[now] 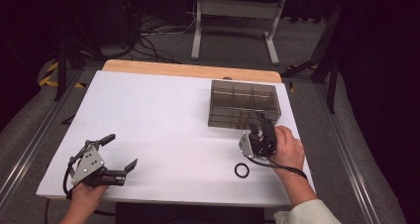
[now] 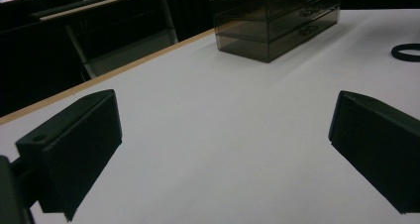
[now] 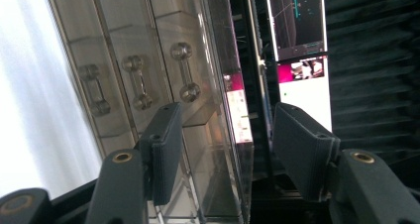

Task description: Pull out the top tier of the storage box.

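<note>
The white bench (image 1: 163,135) is evenly lit from above, while the surrounding room stays dark. Shadows are soft and short. In the right gripper view, the transparent drawer box (image 3: 163,85) shows glare, and the white surface is overexposed. All pictures are slightly soft.

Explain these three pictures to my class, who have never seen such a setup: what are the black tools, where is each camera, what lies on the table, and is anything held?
A person sits at a white table with a hand-held two-jaw tool in each hand. One picture looks down from above. The other two come from cameras riding on the tools, looking along their black jaws.

The left gripper rests near the table's front edge, jaws wide apart, with nothing between them. The right gripper is turned on its side and points at the front of a smoky clear drawer box with small knob handles; its jaws stand part open and grip nothing. A black ring lies loose on the table near the right hand.
</note>
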